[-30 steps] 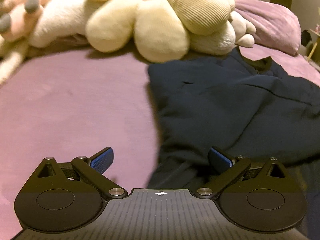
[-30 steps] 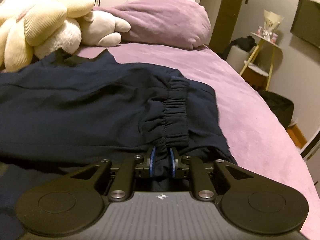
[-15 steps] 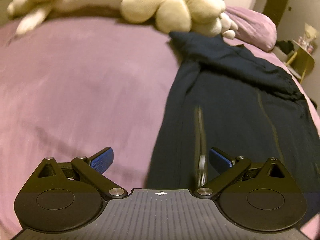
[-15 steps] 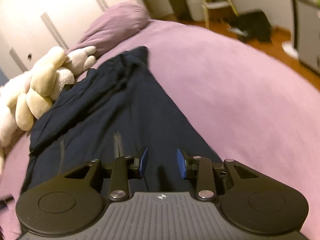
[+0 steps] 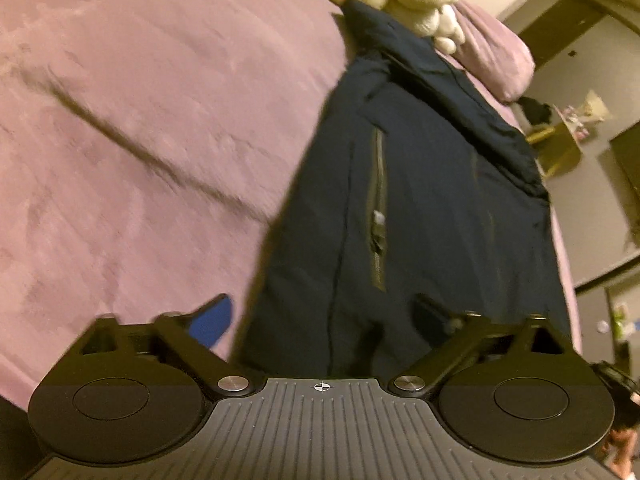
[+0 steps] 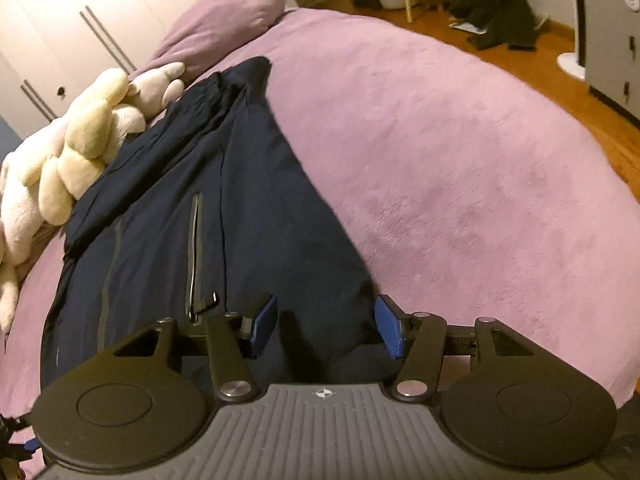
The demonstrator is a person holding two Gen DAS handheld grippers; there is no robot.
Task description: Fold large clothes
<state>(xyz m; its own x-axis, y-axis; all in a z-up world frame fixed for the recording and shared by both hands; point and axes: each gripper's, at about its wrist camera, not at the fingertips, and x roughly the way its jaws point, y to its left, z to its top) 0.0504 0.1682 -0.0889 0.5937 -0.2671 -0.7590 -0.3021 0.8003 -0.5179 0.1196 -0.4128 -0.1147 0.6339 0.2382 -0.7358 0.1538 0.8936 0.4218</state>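
A dark navy jacket [image 5: 420, 208] lies lengthwise on the purple bed [image 5: 140, 140], with a zip pocket [image 5: 378, 216] facing up. It also shows in the right wrist view [image 6: 224, 216]. My left gripper [image 5: 324, 316] is open and empty, above the jacket's near left edge. My right gripper [image 6: 326, 328] is open and empty, above the jacket's near right corner. Neither touches the cloth.
Cream plush toys [image 6: 76, 148] and a purple pillow [image 6: 224, 20] lie at the head of the bed. The bed's right edge drops to a wooden floor [image 6: 560, 68] with a stool, dark clothes and a white cabinet [image 6: 612, 28].
My right gripper let go of the jacket's elastic hem and opened wide. Both grippers pulled back towards the jacket's near end and tilted down, so the whole jacket now shows.
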